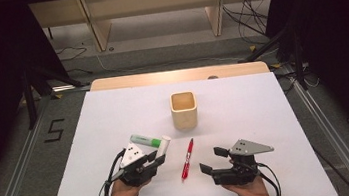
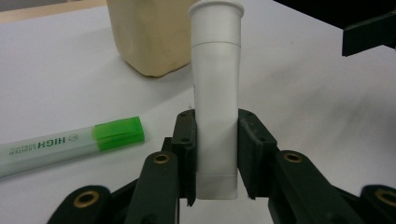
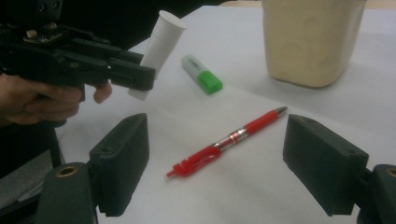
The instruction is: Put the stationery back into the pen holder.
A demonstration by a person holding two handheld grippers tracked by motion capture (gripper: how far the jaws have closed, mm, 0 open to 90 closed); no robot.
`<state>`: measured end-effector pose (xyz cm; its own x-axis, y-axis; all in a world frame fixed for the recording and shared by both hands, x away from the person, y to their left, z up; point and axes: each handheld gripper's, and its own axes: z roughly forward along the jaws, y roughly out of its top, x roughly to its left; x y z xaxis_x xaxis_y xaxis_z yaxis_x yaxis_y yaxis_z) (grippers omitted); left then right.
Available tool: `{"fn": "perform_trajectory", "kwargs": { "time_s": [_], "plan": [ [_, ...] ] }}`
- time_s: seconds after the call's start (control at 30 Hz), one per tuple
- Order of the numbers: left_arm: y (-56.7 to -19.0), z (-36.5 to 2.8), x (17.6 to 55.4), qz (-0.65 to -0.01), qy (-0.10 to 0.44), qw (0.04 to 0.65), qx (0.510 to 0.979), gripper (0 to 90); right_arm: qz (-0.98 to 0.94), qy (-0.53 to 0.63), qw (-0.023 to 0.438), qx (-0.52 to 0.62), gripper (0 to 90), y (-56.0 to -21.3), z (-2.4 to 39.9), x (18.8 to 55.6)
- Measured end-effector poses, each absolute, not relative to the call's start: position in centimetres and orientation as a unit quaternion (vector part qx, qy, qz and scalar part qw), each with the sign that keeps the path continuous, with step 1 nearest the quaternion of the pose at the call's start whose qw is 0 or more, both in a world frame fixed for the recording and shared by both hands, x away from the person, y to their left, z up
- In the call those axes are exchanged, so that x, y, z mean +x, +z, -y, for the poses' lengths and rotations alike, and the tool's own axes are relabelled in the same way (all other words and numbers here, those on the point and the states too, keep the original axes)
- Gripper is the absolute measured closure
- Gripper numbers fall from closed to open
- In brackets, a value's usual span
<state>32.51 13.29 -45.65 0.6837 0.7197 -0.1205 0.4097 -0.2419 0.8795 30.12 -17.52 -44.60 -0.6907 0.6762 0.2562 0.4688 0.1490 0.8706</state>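
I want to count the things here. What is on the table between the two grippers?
A red pen lies between the left gripper and the right gripper, seen in the high view.

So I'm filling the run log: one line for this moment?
left tongs: shut on white tube | right tongs: open, near red pen | cup: upright

Bright, even table light; dark, soft-focus surroundings.
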Motion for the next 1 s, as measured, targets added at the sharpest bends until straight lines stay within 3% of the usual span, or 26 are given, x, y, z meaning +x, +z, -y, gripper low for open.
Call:
{"fn": "perform_trajectory", "kwargs": {
  "time_s": [0.43, 1.0],
  "plan": [
    [-46.3, -12.0, 31.9, -0.342, 0.146, 0.512, 0.774, 70.5, -0.739, 0.554, 0.042, 0.382, 27.3, -44.7, 14.0, 32.1],
    [-46.3, -11.2, 31.3, -0.322, 0.153, 0.52, 0.776, 70.5, -0.711, 0.578, -0.024, 0.4, 39.6, -45.0, 12.0, 33.7]
  ]
}}
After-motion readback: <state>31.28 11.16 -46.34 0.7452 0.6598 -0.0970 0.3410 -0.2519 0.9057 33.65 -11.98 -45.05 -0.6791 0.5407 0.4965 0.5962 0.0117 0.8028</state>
